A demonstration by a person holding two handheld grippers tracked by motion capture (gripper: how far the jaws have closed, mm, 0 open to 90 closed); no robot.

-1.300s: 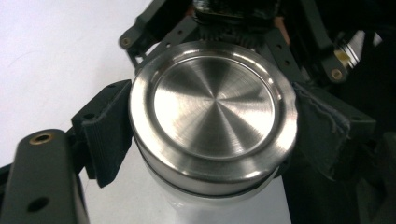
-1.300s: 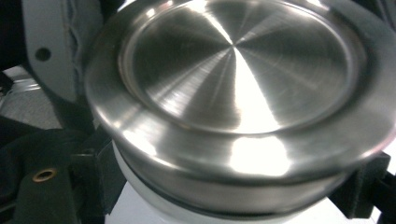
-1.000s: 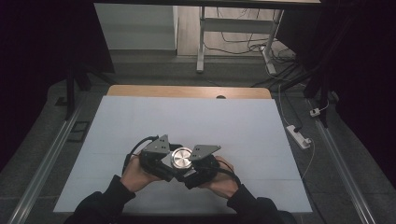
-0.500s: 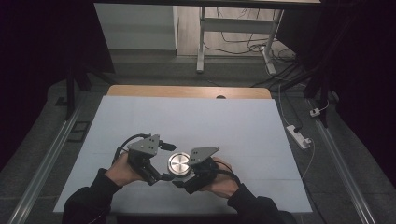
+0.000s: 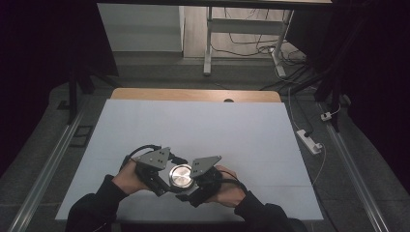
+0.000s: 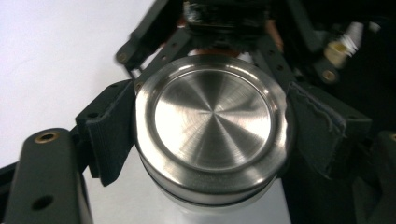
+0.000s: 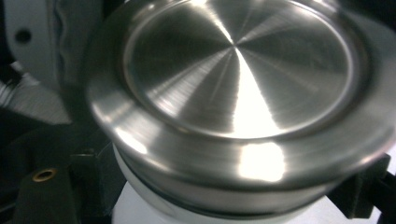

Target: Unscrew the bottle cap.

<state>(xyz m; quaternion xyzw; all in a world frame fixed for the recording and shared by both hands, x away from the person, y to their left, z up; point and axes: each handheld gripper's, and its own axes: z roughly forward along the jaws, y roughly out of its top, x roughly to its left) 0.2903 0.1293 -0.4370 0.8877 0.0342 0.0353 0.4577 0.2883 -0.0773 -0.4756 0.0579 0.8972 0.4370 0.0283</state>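
A round container with a brushed steel lid point(image 5: 181, 175) stands near the front of the white table point(image 5: 203, 125). My left gripper point(image 5: 168, 178) sits at its left. In the left gripper view its black pads point(image 6: 111, 133) press both sides of the steel lid point(image 6: 212, 126), its jaws having just closed on it. My right gripper point(image 5: 192, 181) comes in from the right. In the right gripper view the lid point(image 7: 238, 84) looms close, with the pale body point(image 7: 140, 205) below it between the black jaws. The right gripper point(image 6: 224, 18) faces me in the left gripper view.
The table's wooden back edge point(image 5: 193, 94) has a small dark hole point(image 5: 228, 100). A white power strip point(image 5: 309, 141) lies on the floor to the right. A desk frame point(image 5: 208, 43) and cables stand behind. Metal rails point(image 5: 48, 169) run along both sides.
Half a second ago the left gripper stood off to the left of the lid. It has moved back right onto the lid. The right gripper and container stayed put.
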